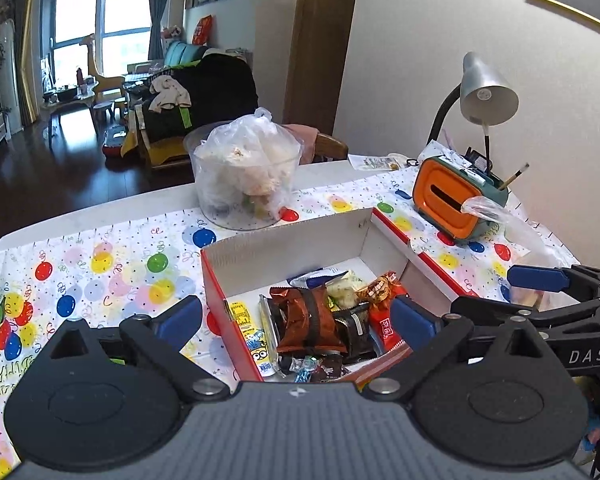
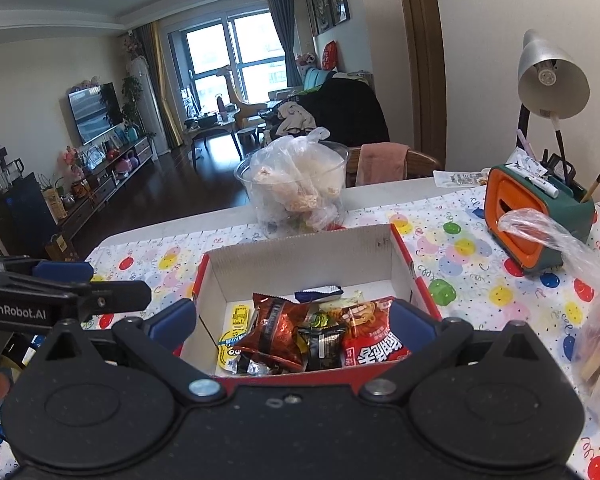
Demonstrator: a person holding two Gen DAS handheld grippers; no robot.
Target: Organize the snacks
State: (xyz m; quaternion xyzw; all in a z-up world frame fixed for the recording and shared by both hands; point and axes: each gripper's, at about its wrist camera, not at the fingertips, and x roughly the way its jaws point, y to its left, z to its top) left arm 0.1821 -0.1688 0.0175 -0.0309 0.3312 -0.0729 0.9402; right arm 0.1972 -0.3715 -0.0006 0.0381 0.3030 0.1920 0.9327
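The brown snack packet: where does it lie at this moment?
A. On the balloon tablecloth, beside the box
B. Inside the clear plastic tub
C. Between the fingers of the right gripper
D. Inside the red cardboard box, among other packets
D: the brown snack packet rests inside the red cardboard box with other wrappers around it, and no gripper fingers press on it.

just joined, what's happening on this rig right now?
A person holds two handheld grippers over a red-and-white cardboard box on a balloon-print tablecloth. Both the left gripper and the right gripper stand open and empty. The box already holds a heap of snack packets, including a brown foil packet and a red packet. A clear plastic tub with a bagged snack sits behind the box, outside it.
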